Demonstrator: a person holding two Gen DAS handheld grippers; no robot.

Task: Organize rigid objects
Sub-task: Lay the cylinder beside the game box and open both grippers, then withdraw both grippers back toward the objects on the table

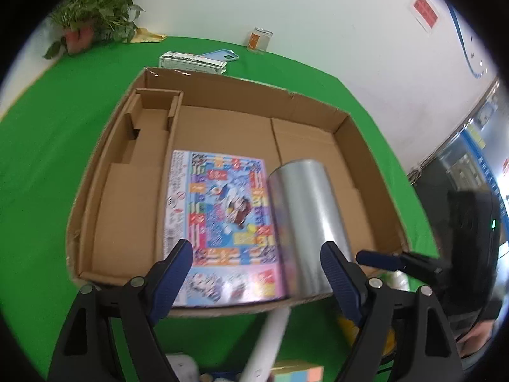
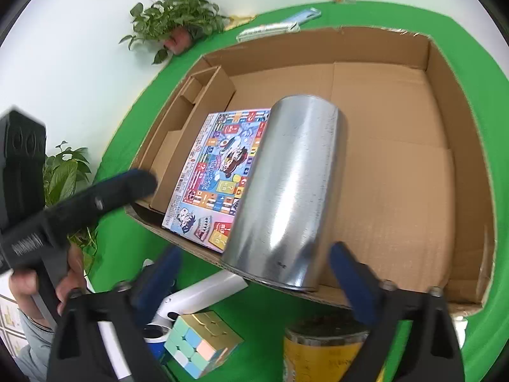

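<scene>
A shallow cardboard box (image 1: 318,108) (image 2: 461,165) lies on the green table. Inside it lies a flat colourful game box (image 1: 219,216) (image 2: 216,172), and a silver metal can (image 1: 305,219) (image 2: 286,191) lies on its side beside it, its end over the box's near wall. My left gripper (image 1: 257,267) is open and empty, above the box's near edge. My right gripper (image 2: 254,270) is open, its fingers on either side of the can's near end, not touching it. The left gripper also shows in the right wrist view (image 2: 95,197).
In front of the box lie a pastel puzzle cube (image 2: 200,340), a white handled device (image 2: 197,296) and a yellow can (image 2: 321,350). Behind the box are a small carton (image 1: 191,62), a blue phone case (image 1: 219,55), a glass jar (image 1: 259,41) and a potted plant (image 1: 92,16).
</scene>
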